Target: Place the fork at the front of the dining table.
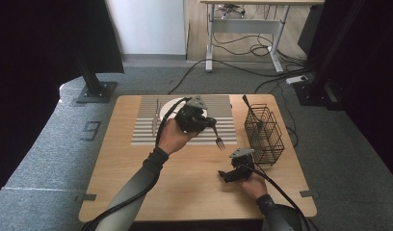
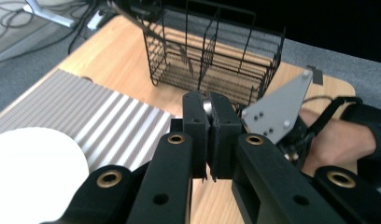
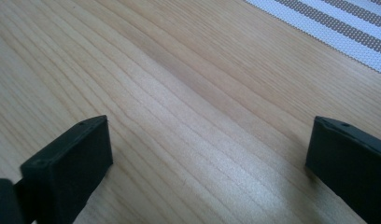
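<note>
My left gripper (image 1: 213, 124) hovers above the striped placemat (image 1: 146, 132), shut on the handle of a metal fork (image 1: 217, 137) whose tines hang down toward the table. In the left gripper view the jaws are pressed together around a sliver of shiny metal (image 2: 207, 106), left gripper (image 2: 210, 121). My right gripper (image 1: 226, 175) rests low on the wooden table near its front right, open; in the right gripper view its jaws stand wide apart over bare wood, right gripper (image 3: 207, 154).
A black wire basket (image 1: 264, 132) stands at the table's right edge with a dark utensil (image 1: 247, 106) sticking out of it. A white plate (image 1: 171, 107) and a knife (image 1: 156, 118) lie on the placemat. Cables trail from both grippers.
</note>
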Tool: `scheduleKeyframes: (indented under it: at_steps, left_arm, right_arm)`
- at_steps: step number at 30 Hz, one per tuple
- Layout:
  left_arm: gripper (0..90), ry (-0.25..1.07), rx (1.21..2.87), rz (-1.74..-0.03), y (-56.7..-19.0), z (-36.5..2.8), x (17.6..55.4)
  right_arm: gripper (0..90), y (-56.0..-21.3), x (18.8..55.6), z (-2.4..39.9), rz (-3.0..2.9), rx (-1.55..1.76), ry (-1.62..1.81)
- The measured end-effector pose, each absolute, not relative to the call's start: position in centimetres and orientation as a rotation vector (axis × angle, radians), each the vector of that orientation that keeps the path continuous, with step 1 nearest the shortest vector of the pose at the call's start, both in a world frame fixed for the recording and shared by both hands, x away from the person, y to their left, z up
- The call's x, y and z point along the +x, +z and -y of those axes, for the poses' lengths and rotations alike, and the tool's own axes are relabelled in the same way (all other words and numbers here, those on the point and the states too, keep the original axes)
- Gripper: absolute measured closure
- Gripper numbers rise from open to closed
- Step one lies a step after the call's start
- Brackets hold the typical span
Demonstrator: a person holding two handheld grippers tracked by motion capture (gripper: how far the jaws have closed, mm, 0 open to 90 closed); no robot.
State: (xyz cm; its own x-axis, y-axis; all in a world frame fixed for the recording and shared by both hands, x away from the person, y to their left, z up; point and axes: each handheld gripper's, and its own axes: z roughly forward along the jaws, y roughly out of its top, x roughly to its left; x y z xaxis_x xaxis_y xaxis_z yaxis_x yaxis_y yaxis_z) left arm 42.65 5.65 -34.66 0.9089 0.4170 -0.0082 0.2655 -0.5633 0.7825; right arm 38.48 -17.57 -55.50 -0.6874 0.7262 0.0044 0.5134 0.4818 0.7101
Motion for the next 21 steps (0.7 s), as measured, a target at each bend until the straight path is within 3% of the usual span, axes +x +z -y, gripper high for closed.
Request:
scheduleKeyframes:
  at_steps: [11, 21]
  left_arm:
    - [87.0, 0.188, 2.233, -0.513, -37.4, -7.3, 42.2]
    - [87.0, 0.168, 2.245, -0.501, -37.9, -7.1, 42.0]
  right_arm:
    - [15.4, -52.2, 38.3, 16.9, -2.425, 0.952, 1.061]
    - [45.4, -48.1, 39.8, 14.5, -2.455, 0.851, 1.147]
